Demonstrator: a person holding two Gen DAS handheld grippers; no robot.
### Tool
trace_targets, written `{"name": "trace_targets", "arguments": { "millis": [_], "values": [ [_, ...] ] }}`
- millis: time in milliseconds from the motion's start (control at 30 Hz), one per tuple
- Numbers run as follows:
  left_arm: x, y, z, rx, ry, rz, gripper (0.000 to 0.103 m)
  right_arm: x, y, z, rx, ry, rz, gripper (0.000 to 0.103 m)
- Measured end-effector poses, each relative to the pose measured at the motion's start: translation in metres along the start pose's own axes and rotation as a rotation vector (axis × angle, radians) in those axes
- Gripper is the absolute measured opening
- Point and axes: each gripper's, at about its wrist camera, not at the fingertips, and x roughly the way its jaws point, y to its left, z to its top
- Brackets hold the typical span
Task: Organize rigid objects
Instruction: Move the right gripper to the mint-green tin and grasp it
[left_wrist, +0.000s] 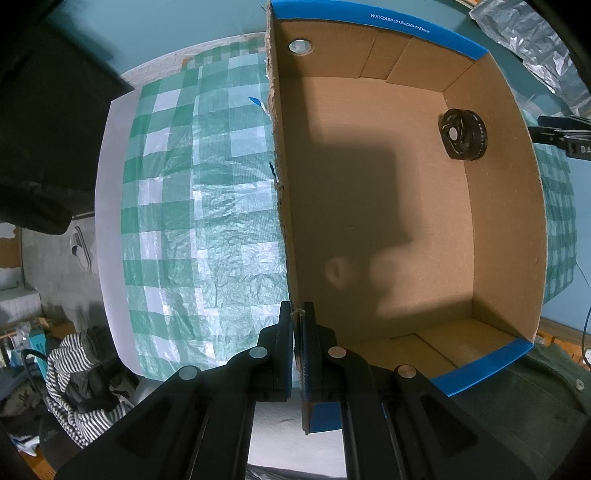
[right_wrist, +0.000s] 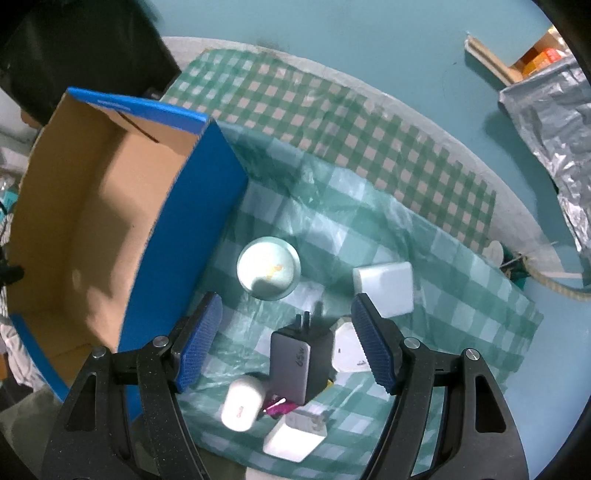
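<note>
The left gripper (left_wrist: 298, 314) is clamping the wall of the blue-edged brown cardboard box (left_wrist: 502, 229); the right gripper (right_wrist: 286, 332) is hovering apart over the grey rectangular 65W charger (right_wrist: 290, 363).

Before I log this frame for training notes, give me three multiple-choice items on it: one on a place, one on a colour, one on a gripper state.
1. Where does the black round object lie?
A. Inside the cardboard box, by a far corner
B. On the checked cloth
C. Between the right gripper's fingers

2. What colour is the charger marked 65W?
A. White
B. Grey
C. Blue

3. How does the left gripper stand?
A. Wide open above the box
B. Shut on the box wall
C. Shut on a charger

Answers:
1. A, since the left wrist view shows it on the box floor near the far right corner.
2. B, since its body is grey, while the plugs around it are white.
3. B, since its fingers pinch the box's near edge, whereas the right gripper is open over the chargers.
</note>
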Motion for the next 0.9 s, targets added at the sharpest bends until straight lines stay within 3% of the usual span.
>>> {"name": "trace_targets", "arguments": {
  "millis": [900],
  "values": [
    [0.003,0.001,0.0,-0.003,0.005,0.001,0.004,0.059,0.002,0.018,0.008,0.073,0.0,0.072]
  ]
}}
